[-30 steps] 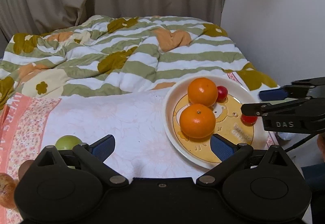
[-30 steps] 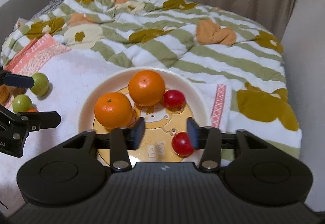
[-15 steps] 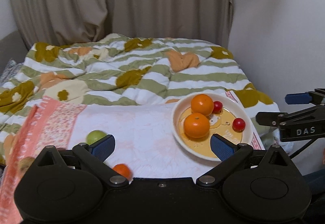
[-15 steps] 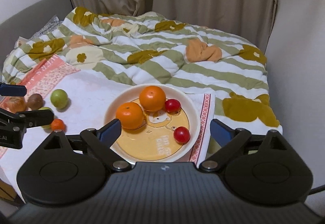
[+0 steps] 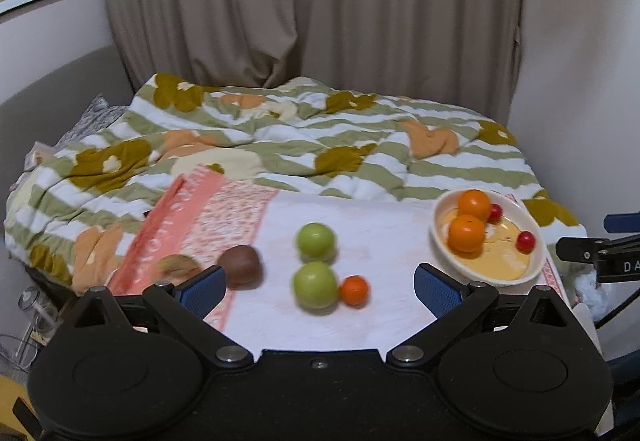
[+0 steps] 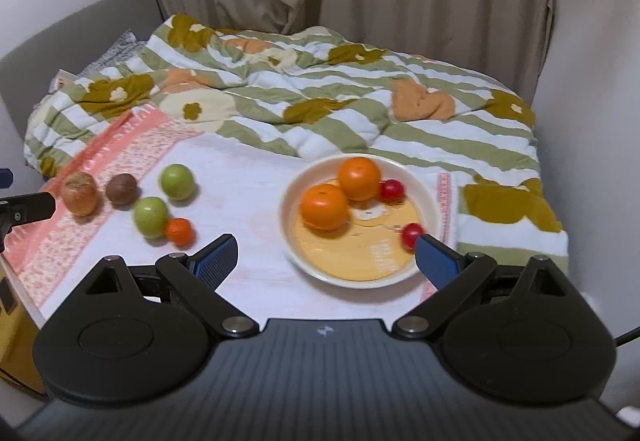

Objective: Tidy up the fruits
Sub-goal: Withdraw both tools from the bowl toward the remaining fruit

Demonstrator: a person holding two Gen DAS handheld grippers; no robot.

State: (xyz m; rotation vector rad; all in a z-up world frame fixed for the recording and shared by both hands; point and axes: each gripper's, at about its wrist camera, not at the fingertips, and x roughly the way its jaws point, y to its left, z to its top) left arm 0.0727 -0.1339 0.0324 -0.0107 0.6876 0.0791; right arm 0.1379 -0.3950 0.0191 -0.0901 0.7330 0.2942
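towel (image 6: pixel 248 193) covers striped quilt (image 6: pixel 320 109); left tool (image 5: pixel 320 287), right tool (image 6: pixel 326 255) both released.

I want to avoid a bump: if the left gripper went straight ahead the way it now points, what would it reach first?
Probably the nearer green fruit, which lies almost centred between the open left gripper fingers, with the small orange fruit touching its right side. Depth is hard to judge, and the gripper might pass above them.
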